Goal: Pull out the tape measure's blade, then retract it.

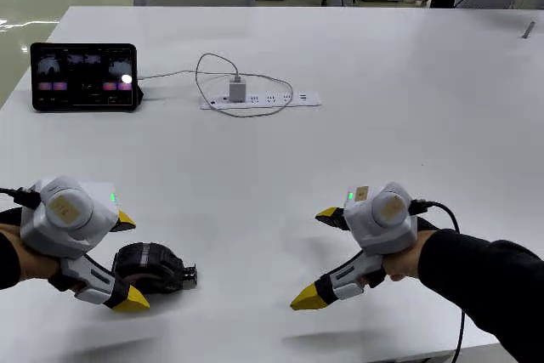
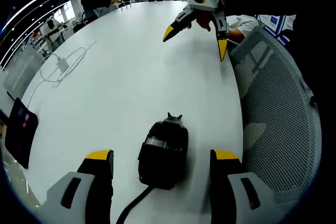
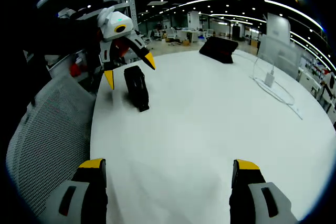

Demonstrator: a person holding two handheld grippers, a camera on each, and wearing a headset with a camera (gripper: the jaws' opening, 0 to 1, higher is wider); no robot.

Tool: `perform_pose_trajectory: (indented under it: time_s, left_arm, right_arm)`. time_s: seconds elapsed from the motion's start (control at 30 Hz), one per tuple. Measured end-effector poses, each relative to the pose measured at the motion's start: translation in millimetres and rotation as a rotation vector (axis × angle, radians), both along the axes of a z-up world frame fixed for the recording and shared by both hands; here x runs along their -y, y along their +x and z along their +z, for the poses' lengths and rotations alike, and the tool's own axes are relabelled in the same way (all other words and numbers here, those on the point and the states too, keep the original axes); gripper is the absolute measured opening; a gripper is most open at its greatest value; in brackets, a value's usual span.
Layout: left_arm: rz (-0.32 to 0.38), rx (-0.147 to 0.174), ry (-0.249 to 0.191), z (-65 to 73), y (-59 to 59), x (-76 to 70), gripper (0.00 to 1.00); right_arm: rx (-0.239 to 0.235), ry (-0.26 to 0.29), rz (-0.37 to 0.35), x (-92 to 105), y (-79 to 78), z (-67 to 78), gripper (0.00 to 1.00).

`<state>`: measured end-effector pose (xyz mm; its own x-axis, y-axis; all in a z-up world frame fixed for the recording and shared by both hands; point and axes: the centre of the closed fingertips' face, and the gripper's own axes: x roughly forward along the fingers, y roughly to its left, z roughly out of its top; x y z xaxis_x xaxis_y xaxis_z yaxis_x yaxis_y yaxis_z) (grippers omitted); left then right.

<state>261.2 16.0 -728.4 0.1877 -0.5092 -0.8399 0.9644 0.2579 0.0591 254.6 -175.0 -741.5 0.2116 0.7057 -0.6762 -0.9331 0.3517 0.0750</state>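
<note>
I hold my left tool (image 1: 129, 261) spread wide, a yellow-tipped jaw on each side of the chunky black tape measure (image 2: 163, 152), which lies on the white table (image 1: 340, 125) close in front of me; the jaws grip nothing, and I see a gap on either side of the case. My right tool (image 1: 316, 256) is just as wide open and empty, hovering over bare table well apart from the case. The blade is not yet out — this is the approach to the first grasp; next, I judge, the left tool must close on the case and the right must reach the end tab facing it. That tab is tiny and dark — hard to make out; a black strap behind the case is cut off at the edge of the left gripper view.
</note>
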Motion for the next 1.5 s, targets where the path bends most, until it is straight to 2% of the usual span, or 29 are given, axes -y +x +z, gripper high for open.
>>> perform_pose_trajectory:
  time_s: [0.17, 0.3, 0.43, 0.57, 0.73, 0.87, 0.93, 1.0, 1.03, 1.13, 1.2, 1.3, 1.43, 1.5]
  left_arm:
    - [-0.065, 0.001, 0.057, -5.5, 0.5, 0.3, 0.68]
    - [-0.086, 0.024, 0.07, -6.3, 4.3, 5.0, 0.7]
    - [-0.099, 0.016, 0.073, -5.1, 3.2, 9.6, 0.67]
    - [-0.145, -0.006, 0.105, -8.5, -1.3, 11.6, 0.63]
    - [-0.168, -0.007, 0.129, -12.3, 2.2, 11.6, 0.53]
    - [-0.192, 0.007, 0.159, -15.5, 3.5, 12.8, 0.45]
    - [-0.195, 0.004, 0.166, -16.5, 3.7, 14.4, 0.39]
    - [-0.196, -0.019, 0.167, -19.7, -0.5, 17.1, 0.35]
    - [-0.184, -0.004, 0.184, -20.9, 1.6, 15.2, 0.34]
    - [-0.202, 0.0, 0.19, -24.9, 0.1, 16.7, 0.33]
    - [-0.241, 0.025, 0.214, -26.5, 0.3, 15.4, 0.33]
    - [-0.221, 0.013, 0.211, -26.5, 0.6, 15.6, 0.33]
    - [-0.203, 0.005, 0.181, -25.3, 0.9, 16.3, 0.33]
    - [-0.195, 0.007, 0.174, -24.7, 0.5, 16.8, 0.33]
  right_arm:
    - [0.005, 0.001, 0.038, -15.6, 1.8, 3.2, 0.99]
    - [0.006, -0.001, 0.065, -26.4, 1.5, 3.5, 0.99]
    - [-0.009, -0.011, 0.08, -34.0, 0.9, 0.6, 0.99]
    - [-0.012, -0.02, 0.104, -44.8, 1.2, -4.2, 0.98]
    - [-0.018, -0.015, 0.124, -60.3, -0.5, -6.3, 0.95]
    - [0.01, -0.001, 0.141, -69.8, -0.7, -3.5, 0.95]
    - [0.01, -0.001, 0.145, -73.1, 0.7, -2.9, 0.94]
    - [0.012, 0.001, 0.148, -76.2, 1.9, -1.8, 0.93]
    - [0.011, 0.002, 0.149, -77.5, 2.5, -1.4, 0.92]
    - [0.011, 0.003, 0.153, -82.9, 4.8, -1.2, 0.9]
    - [0.01, 0.005, 0.156, -85.5, 5.8, -1.7, 0.88]
    - [0.006, -0.001, 0.165, -90.4, 6.3, -5.4, 0.86]
    - [0.004, -0.022, 0.177, -94.9, 8.1, -13.4, 0.81]
    - [0.022, -0.031, 0.191, -98.4, 9.0, -14.5, 0.77]
